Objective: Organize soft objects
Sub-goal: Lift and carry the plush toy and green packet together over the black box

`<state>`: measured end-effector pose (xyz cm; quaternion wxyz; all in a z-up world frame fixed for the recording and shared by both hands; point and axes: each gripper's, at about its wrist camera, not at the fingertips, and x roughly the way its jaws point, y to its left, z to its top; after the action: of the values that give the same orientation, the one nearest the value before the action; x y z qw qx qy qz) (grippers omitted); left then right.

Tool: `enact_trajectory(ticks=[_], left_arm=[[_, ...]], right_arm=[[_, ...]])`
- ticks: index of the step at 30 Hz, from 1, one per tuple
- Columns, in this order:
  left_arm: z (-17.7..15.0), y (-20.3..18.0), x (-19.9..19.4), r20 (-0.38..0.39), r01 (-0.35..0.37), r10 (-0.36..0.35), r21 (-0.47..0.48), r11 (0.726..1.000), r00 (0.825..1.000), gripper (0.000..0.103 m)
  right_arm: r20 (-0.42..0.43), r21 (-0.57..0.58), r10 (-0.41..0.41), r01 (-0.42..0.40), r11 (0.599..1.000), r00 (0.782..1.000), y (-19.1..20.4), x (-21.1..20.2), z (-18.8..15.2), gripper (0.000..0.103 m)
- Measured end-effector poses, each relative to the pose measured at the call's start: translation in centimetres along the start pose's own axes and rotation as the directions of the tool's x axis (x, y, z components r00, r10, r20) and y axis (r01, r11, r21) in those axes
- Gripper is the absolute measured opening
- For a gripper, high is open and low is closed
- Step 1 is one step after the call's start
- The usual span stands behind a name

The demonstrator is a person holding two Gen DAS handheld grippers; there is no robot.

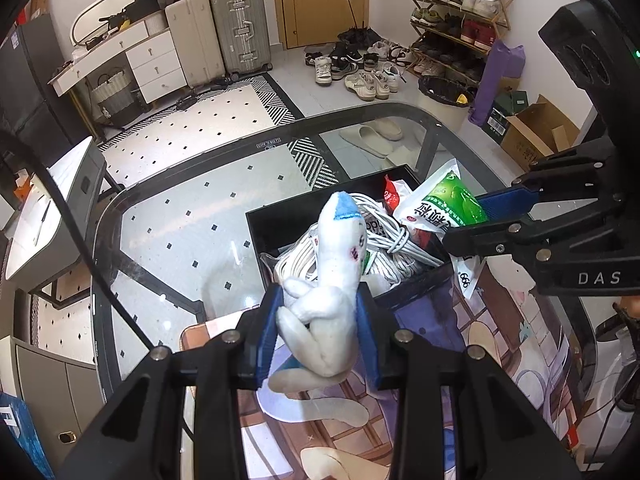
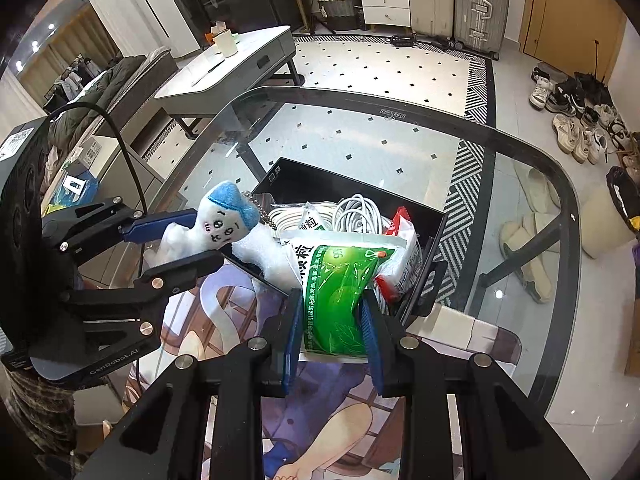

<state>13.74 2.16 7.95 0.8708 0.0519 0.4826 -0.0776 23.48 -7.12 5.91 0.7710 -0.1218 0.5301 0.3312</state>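
White plush toy (image 1: 334,280) in left tongs (image 1: 320,334)

- White plush toy (image 1: 332,280) with blue cap, small drawn face, bead chain at head; upright, lower centre of left wrist view, pinched between blue pads, over near edge of black bin (image 1: 280,220).
- Green-and-white soft packet (image 2: 340,292), printed text, crumpled at the middle; centre of right wrist view, clamped between blue pads above the bin's near side.
- Bin holds coiled white cable (image 1: 384,248) and red-white packet (image 2: 404,232).
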Motion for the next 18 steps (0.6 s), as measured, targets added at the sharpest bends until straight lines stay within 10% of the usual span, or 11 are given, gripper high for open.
enact_trajectory(ticks=[18], left_arm=[[1.8, 1.4, 3.7, -0.025, 0.033, -0.034, -0.023, 0.999, 0.999, 0.034]], right_arm=[[-0.022, 0.014, 0.024, -0.024, 1.0, 0.999, -1.1, 3.7, 3.3, 0.028]])
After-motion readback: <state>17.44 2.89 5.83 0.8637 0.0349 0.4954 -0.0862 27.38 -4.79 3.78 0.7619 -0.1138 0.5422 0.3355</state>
